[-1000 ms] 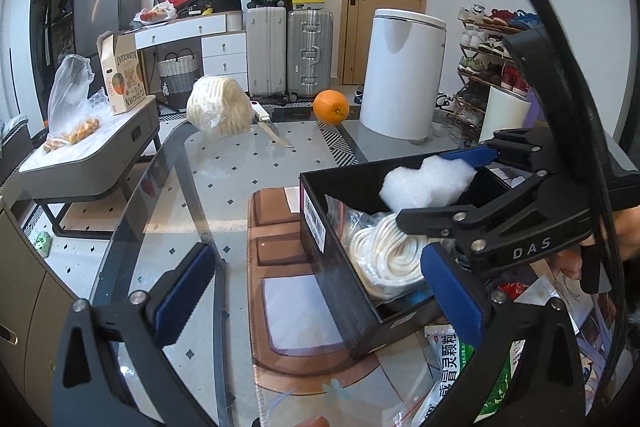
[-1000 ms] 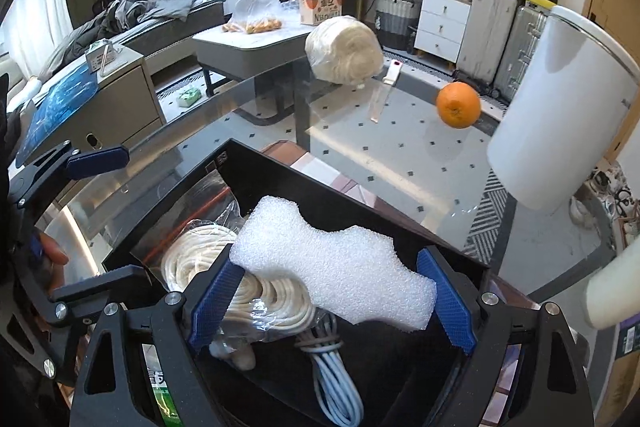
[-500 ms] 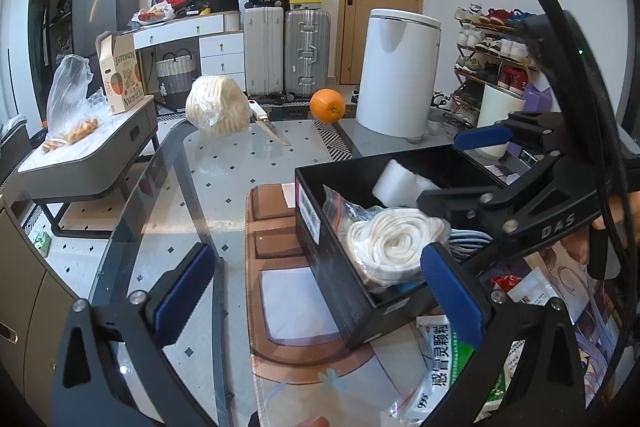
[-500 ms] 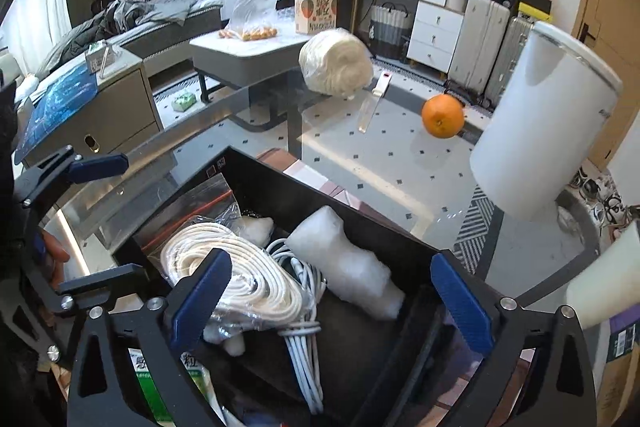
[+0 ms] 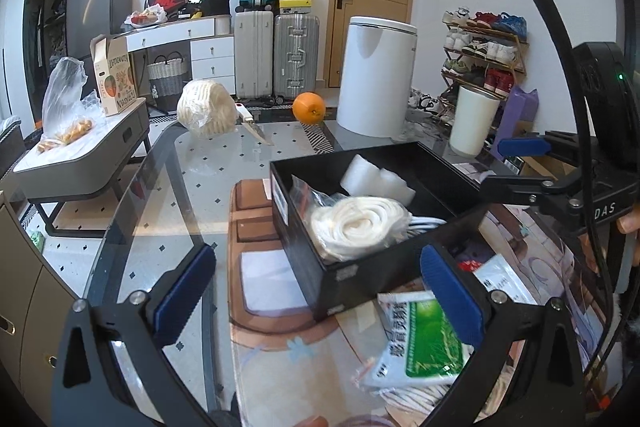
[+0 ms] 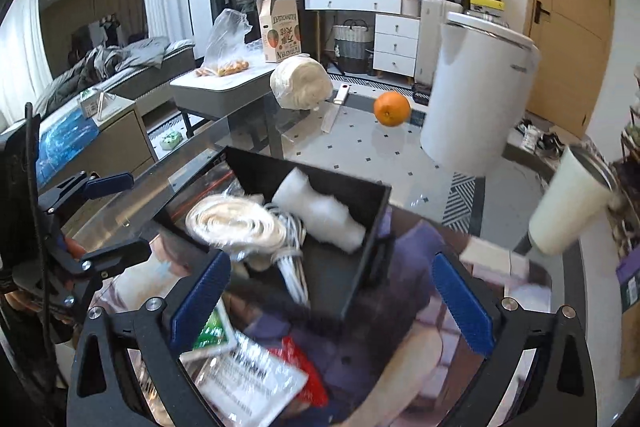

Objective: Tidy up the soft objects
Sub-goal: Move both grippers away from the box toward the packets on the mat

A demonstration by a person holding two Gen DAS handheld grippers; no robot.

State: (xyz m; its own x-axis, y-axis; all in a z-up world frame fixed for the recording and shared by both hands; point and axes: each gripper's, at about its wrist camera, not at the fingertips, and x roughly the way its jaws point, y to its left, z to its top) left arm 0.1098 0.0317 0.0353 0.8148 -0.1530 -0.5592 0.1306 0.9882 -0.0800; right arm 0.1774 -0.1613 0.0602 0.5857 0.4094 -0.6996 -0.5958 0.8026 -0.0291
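Glass table, bearing a brown mat on which the black bin stands as the collecting point for soft items. Inside the bin lie a bagged coil of white rope toward its near end and a white foam block against its far wall, evidently already sorted. Right gripper hangs above the bin's near corner with jaws spread wide and nothing between them. Left gripper is likewise wide open and empty, poised over a green-and-white packet lying just outside the bin, probably the next candidate.
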